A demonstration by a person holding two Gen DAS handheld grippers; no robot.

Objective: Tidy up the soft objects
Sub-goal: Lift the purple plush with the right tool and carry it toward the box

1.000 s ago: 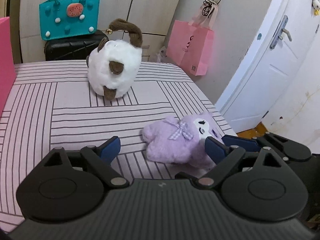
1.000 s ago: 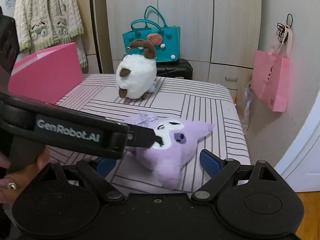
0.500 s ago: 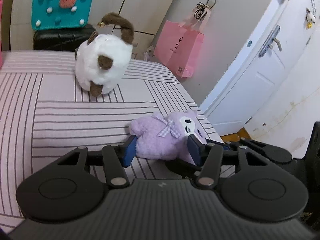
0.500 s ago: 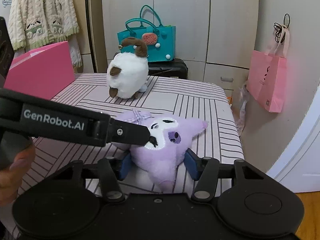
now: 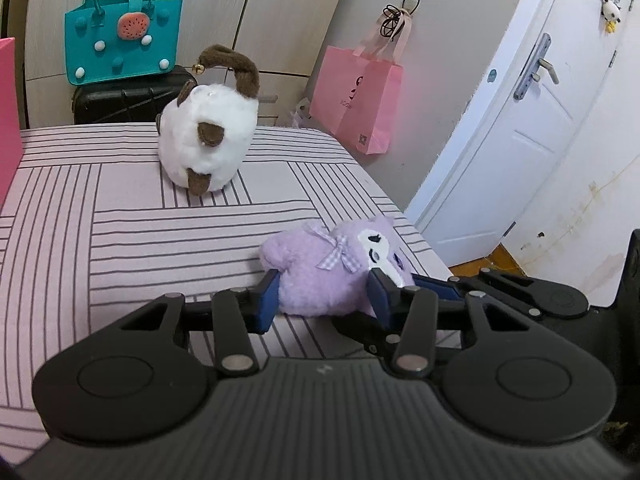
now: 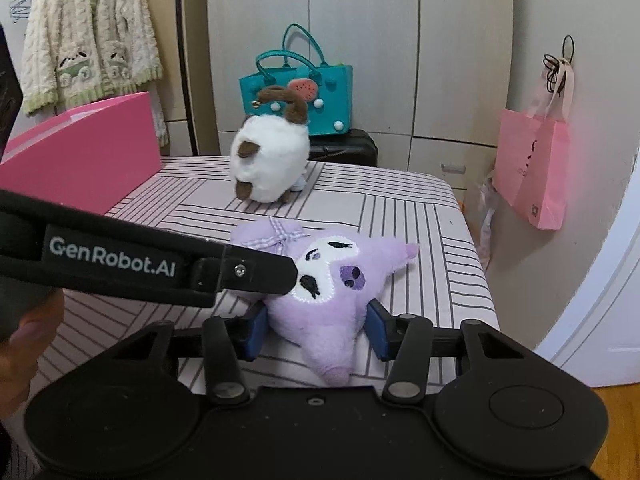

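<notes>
Both tools closed in, closing, now pinching purple plush (image 5: 320,276); pink box (image 6: 86,152) contents unseen.

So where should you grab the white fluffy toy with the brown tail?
Probably by the white plush's round body, coming from the near side, fingers on either flank. It sits free on the striped bed; the curled brown tail looks thin and floppy, so it would likely swing.

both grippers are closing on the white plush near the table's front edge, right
Not quite: both the left gripper and right gripper are closing on the purple plush, as both wrist views show. The white plush sits untouched farther back.
</notes>
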